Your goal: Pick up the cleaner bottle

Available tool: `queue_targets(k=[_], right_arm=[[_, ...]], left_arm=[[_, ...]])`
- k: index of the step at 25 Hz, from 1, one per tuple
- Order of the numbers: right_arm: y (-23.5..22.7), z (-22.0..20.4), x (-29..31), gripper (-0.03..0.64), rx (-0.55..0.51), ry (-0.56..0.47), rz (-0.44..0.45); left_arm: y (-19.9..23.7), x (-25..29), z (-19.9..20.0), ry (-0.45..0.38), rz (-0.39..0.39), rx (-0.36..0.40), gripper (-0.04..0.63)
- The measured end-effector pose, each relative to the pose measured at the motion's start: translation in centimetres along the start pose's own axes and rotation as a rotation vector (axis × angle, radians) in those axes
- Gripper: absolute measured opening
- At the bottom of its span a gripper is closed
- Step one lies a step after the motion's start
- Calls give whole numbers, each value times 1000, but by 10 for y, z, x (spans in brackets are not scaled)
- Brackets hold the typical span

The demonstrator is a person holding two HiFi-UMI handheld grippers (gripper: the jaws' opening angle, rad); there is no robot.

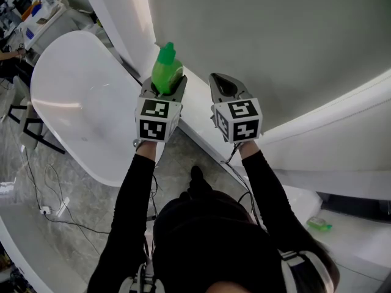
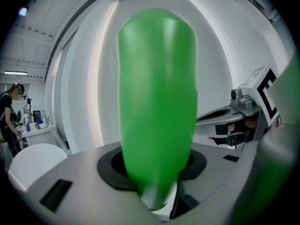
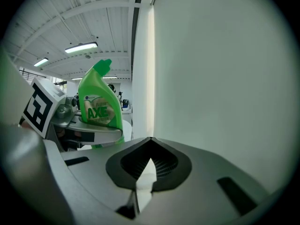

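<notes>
The green cleaner bottle (image 1: 166, 72) is held upright in the air, with my left gripper (image 1: 165, 83) shut on its body. In the left gripper view the bottle (image 2: 157, 102) fills the middle, squeezed between the jaws of the left gripper (image 2: 157, 168). From the right gripper view I see the bottle (image 3: 99, 109) with its printed label and angled spout, to the left of a bright wall. My right gripper (image 1: 221, 78) hovers just to the right of the bottle, apart from it. The right gripper (image 3: 150, 139) is shut, its tips meeting with nothing between them.
A white bathtub (image 1: 79, 102) lies below to the left. A grey curved wall (image 1: 275, 29) and a white ledge (image 1: 201, 127) lie ahead. Another green bottle (image 1: 319, 224) lies on a white surface at the lower right. Cables (image 1: 49, 209) trail over the floor. A person (image 2: 7, 111) stands far off.
</notes>
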State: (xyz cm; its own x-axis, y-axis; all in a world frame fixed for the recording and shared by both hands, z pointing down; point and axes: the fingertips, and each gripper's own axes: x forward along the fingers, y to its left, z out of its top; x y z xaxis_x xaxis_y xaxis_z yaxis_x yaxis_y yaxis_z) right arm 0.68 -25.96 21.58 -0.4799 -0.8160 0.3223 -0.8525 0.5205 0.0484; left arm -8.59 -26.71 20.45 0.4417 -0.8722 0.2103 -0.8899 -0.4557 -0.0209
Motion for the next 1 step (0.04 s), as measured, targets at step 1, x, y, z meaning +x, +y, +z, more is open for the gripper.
queue_targets(k=[1], right_arm=[[-1, 2, 1, 2, -1, 1, 0]], left_arm=[[1, 0, 2, 0, 0, -1, 193]])
